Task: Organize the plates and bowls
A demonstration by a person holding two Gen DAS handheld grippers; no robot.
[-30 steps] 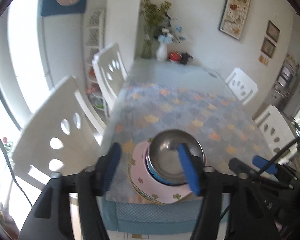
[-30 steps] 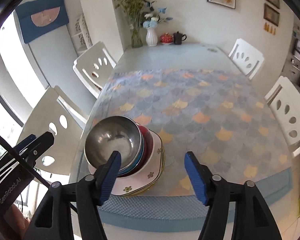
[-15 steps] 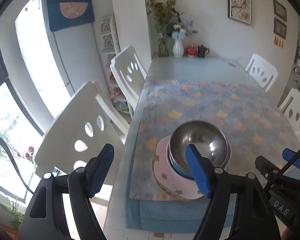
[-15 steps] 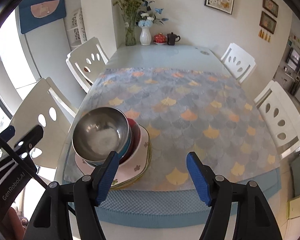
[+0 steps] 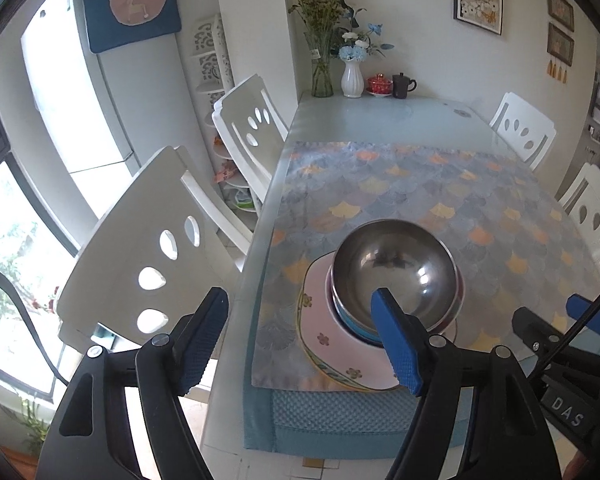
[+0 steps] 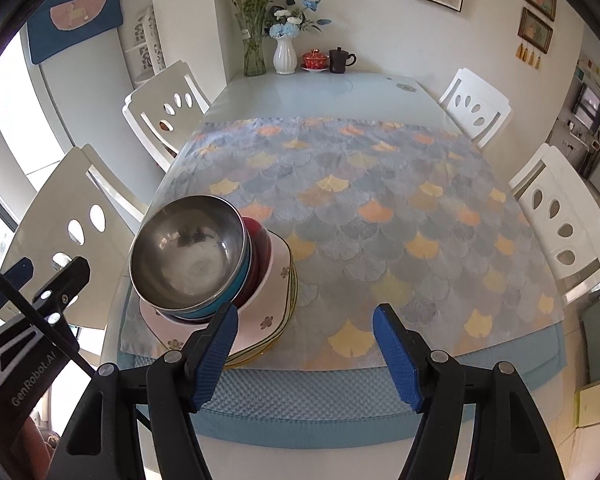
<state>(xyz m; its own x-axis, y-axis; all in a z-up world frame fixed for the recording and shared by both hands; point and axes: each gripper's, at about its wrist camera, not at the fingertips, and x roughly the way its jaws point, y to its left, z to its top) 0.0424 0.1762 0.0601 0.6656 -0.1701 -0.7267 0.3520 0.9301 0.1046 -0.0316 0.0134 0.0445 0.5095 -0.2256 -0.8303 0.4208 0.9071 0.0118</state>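
A stack stands at the near left corner of the table. On top is a steel bowl (image 5: 396, 268) (image 6: 188, 252), nested in a blue bowl (image 6: 228, 298) and a red bowl (image 6: 260, 240). Under them lie pink flowered square plates (image 5: 328, 336) (image 6: 274, 312). My left gripper (image 5: 300, 340) is open, hovering near the table's left front edge. Its right finger (image 5: 396, 344) overlaps the stack's front in the picture, and nothing is gripped. My right gripper (image 6: 306, 354) is open just right of the stack, over the patterned cloth (image 6: 380, 208). Each gripper shows at the edge of the other's view.
White chairs (image 5: 148, 264) (image 6: 560, 216) line both long sides of the glass table (image 5: 380, 120). A white vase (image 6: 284, 56), a glass vase, a red lidded cup and a dark mug stand at the far end. A blue mat (image 6: 300, 396) covers the near edge.
The left gripper's jaws have widened and its view has swung; the stack, earlier between its fingers, now sits behind the right finger. The right gripper has sunk slightly toward the table.
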